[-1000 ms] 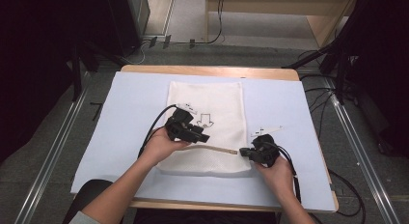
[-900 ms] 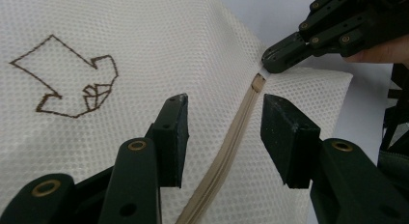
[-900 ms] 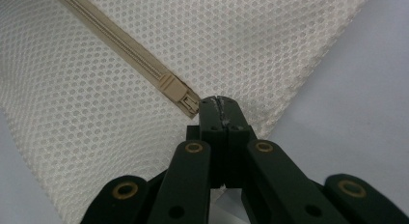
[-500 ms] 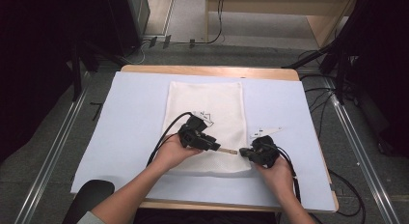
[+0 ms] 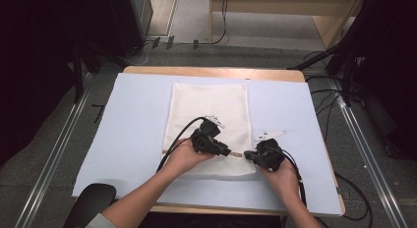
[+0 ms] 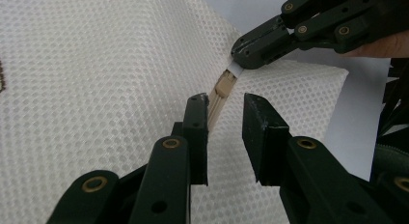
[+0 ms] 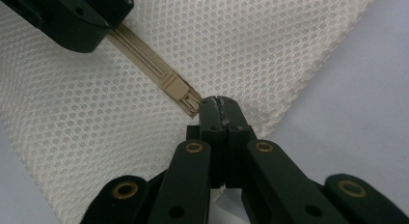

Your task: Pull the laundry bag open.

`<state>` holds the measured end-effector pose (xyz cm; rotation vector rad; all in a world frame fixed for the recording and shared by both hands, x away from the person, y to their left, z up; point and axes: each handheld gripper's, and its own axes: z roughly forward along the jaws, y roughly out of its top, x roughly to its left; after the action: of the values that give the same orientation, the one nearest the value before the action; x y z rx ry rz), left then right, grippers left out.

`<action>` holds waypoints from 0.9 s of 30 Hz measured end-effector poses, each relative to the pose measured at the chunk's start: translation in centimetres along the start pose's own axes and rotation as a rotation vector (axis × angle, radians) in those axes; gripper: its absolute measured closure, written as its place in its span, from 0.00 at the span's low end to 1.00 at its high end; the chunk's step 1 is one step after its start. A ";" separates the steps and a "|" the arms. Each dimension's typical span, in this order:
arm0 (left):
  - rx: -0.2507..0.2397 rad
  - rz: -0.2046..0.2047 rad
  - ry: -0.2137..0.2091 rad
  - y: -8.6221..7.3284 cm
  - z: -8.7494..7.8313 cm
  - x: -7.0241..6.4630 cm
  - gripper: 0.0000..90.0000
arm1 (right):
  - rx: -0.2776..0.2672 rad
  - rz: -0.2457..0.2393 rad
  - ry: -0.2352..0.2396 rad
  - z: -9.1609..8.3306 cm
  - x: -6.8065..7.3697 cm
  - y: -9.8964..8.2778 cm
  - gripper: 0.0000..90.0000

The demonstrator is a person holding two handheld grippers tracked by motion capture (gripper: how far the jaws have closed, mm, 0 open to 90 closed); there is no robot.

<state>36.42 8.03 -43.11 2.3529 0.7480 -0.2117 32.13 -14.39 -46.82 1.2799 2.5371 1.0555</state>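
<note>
Wooden table [image 5: 206, 71] w/ pale blue sheet [image 5: 128, 129] over it; white mesh bag [image 5: 206, 105] flat on sheet.

— Where do the hands sit?
— Both forearms reach forward; the left gripper [image 5: 223, 149] and right gripper [image 5: 250, 155] nearly meet, tips facing.
— And the jaws?
— Left gripper's jaws parted; right gripper's pressed together.

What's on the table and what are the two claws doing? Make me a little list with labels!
bag: white mesh bag lying flat on the pale blue mat
zipper: tan zipper along the bag's near edge
right claw: right claw shut on the zipper pull
left claw: left claw open, jaws either side of the zipper
table: wooden table under the mat
</note>
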 end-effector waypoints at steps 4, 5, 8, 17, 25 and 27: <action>0.019 -0.006 -0.005 0.4 0.7 -0.1 0.84 | 0.003 0.002 0.000 0.0 0.0 0.0 1.00; 0.024 -0.012 -0.002 0.4 0.9 -0.1 0.85 | 0.000 -0.001 -0.001 0.0 0.0 0.0 1.00; 0.039 -0.041 -0.013 0.5 1.4 0.1 0.86 | 0.001 -0.006 -0.002 0.0 0.1 0.0 1.00; 0.055 -0.103 -0.032 1.1 2.9 0.2 0.88 | -0.002 -0.015 -0.008 0.0 0.1 0.0 1.00; 0.054 -0.149 -0.051 1.3 3.7 0.4 0.88 | -0.002 -0.015 -0.009 0.0 0.2 0.0 1.00; 0.053 -0.153 -0.052 1.4 3.9 0.3 0.88 | -0.002 -0.015 -0.009 0.0 0.2 0.0 1.00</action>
<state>37.57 4.88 -45.46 2.3311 0.9083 -0.3607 31.99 -14.28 -46.81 1.2598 2.5343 1.0464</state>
